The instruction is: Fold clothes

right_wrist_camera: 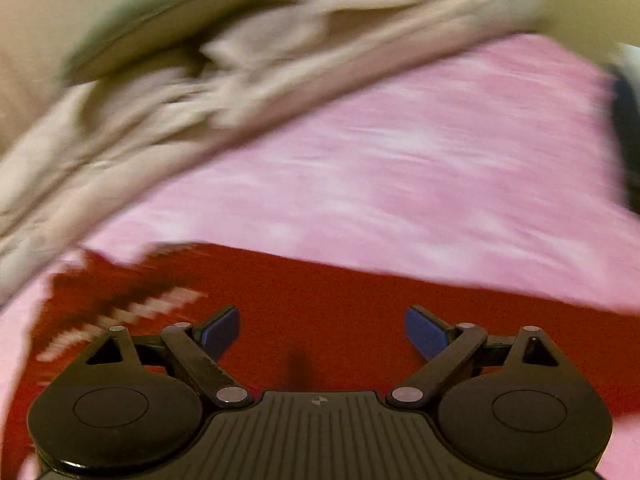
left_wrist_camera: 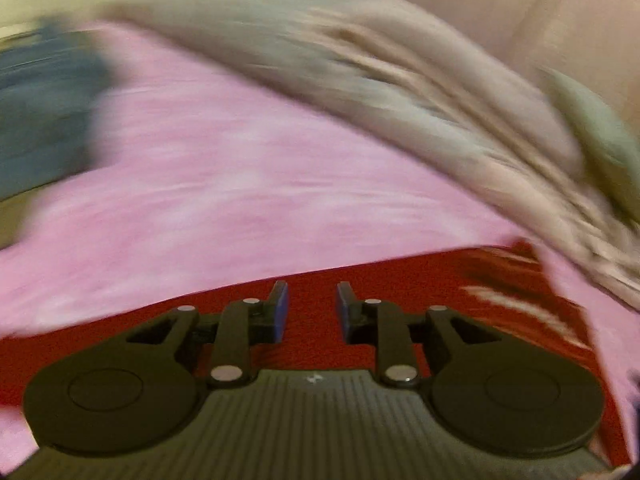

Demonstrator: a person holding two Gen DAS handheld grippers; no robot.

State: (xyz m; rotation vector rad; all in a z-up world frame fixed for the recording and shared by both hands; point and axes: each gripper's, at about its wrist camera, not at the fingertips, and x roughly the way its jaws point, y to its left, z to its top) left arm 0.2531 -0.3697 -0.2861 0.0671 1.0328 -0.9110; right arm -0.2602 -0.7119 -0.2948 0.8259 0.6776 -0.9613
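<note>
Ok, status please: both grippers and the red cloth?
Left gripper open, empty. Right gripper wide open, empty. Red cloth with white stripes flat on pink sheet. Beige pile behind, apart.

L gripper (left_wrist_camera: 308, 306) angled down, blue pads parted w/ a narrow gap, nothing between, R gripper (right_wrist_camera: 322, 330) angled down too, jaws spread wide, empty

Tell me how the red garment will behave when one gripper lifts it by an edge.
The red garment lies flat on the pink sheet, so it probably droops limply. It looks thin, likely light. Pushed, it may bunch rather than slide.
</note>
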